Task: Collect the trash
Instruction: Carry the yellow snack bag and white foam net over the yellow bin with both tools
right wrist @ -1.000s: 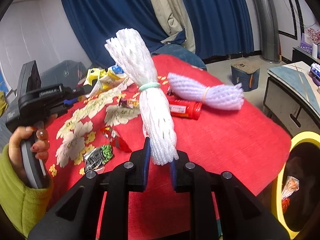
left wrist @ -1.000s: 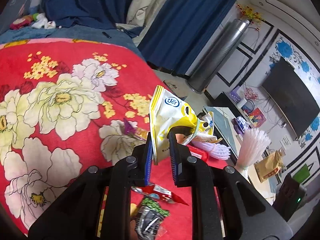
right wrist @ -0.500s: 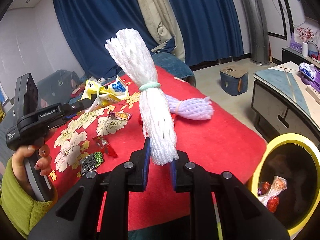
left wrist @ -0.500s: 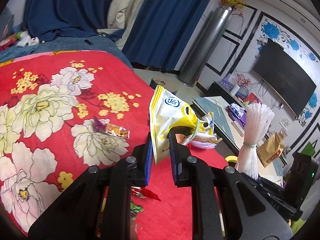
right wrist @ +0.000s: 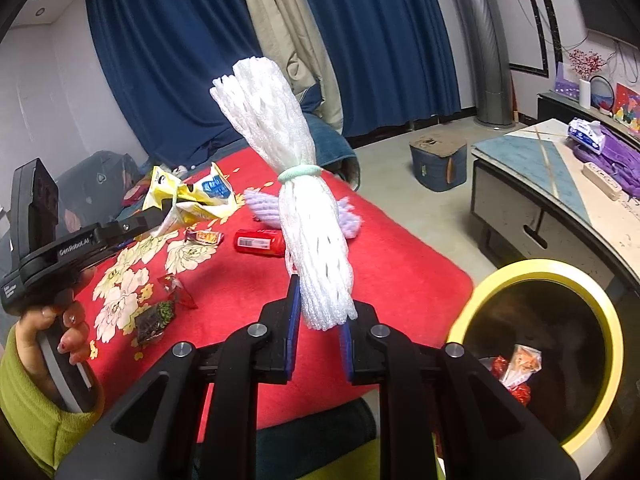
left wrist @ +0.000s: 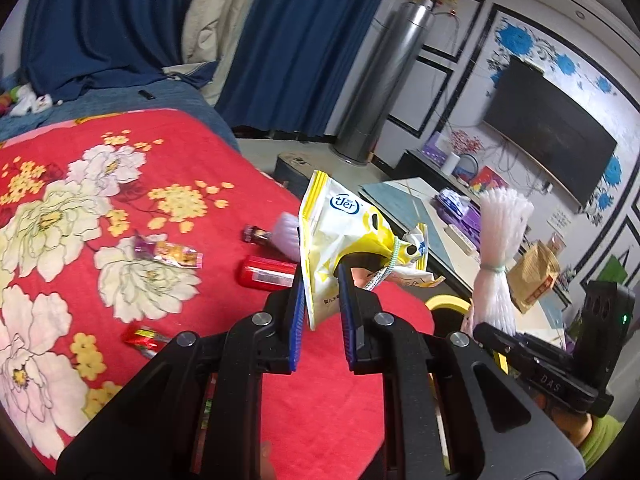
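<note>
- My left hand-held gripper (left wrist: 320, 304) is clamping the yellow snack bag (left wrist: 344, 236); my right hand-held gripper (right wrist: 318, 320) is clamping the white foam net bundle (right wrist: 296, 200).
- Both are swinging off the red floral blanket (left wrist: 120, 208) towards the yellow-rimmed bin (right wrist: 600, 312), now nearer than a second ago.
- Wrappers are remaining on the bed, so collecting is continuing.

- yellow-rimmed bin (right wrist: 536, 276) now fills lower right of right wrist frame, was only an edge sliver
- white foam-net bundle (left wrist: 498, 256) shifted left and nearer in left wrist frame
- red floral blanket (left wrist: 120, 208) slid toward lower left
- red can (left wrist: 266, 274) now exposed, left of centre
</note>
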`<state>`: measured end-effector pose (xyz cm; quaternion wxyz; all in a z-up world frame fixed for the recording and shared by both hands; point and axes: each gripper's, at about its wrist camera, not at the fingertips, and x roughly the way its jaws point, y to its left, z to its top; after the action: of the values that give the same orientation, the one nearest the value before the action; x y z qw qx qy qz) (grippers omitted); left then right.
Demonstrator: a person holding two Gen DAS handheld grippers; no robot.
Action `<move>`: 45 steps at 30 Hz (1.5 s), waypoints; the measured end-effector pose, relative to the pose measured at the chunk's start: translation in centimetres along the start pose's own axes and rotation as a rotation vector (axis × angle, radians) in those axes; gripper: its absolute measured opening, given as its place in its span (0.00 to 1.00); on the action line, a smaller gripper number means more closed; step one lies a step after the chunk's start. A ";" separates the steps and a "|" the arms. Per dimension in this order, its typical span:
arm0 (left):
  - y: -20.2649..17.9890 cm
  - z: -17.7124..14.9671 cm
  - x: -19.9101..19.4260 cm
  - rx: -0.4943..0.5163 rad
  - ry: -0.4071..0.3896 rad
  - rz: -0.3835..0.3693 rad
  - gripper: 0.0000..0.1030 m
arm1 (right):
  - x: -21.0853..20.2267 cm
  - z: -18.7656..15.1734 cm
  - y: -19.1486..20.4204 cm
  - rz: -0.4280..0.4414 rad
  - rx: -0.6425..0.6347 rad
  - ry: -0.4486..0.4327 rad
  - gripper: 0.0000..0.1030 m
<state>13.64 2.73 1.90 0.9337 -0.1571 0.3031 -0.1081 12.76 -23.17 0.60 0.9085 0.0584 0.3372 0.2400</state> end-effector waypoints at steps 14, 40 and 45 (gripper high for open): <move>-5.0 -2.2 2.1 0.124 0.049 -0.050 0.10 | -2.5 -0.7 -4.0 -0.056 0.056 -0.027 0.16; -12.8 -7.1 7.4 0.264 0.166 -0.129 0.10 | -4.9 -3.1 -11.8 -0.268 0.157 -0.036 0.17; -14.2 -8.2 8.6 0.293 0.188 -0.143 0.10 | -5.6 -3.1 -13.0 -0.303 0.166 -0.055 0.17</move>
<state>14.01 -14.86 -3.82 0.9040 -0.0299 0.3582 -0.2315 12.21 -37.43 -2.00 0.9352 0.0882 0.3357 0.0700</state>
